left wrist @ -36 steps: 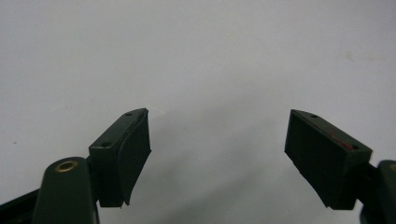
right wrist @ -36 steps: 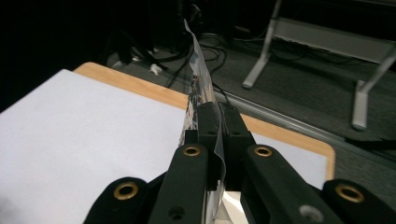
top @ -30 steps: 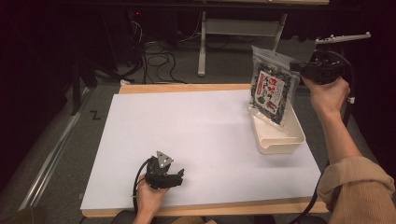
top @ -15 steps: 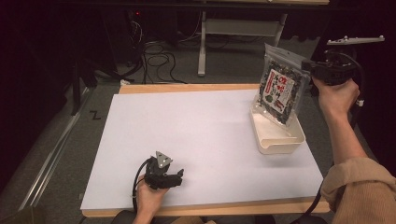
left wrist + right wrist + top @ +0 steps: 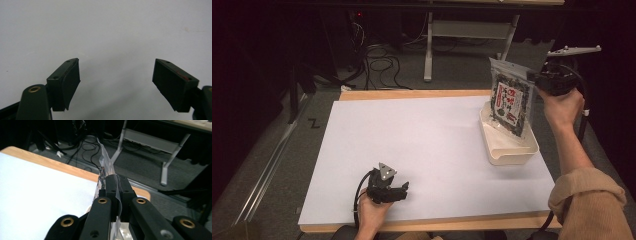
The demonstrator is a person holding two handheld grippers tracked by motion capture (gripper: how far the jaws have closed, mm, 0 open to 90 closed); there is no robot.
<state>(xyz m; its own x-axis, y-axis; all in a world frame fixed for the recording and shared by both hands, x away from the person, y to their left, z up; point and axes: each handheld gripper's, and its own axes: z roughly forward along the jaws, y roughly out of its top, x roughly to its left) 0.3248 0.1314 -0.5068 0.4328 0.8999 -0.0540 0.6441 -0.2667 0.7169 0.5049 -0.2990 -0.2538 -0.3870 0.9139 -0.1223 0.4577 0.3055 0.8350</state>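
- A printed clear packet is held upright, its lower edge inside a cream tray at the table's right side.
- The right gripper is clamped on the packet's upper corner, jaws pressed together.
- The white sheet is laid over a wooden table; cables are seen on the grey floor beyond.
- The left gripper is rested on the near sheet, jaws apart.

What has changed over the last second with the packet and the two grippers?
The right gripper, clamped on the snack packet throughout, has lifted it slightly and stood it more upright over the white tray. The left gripper stayed put on the table, jaws open.
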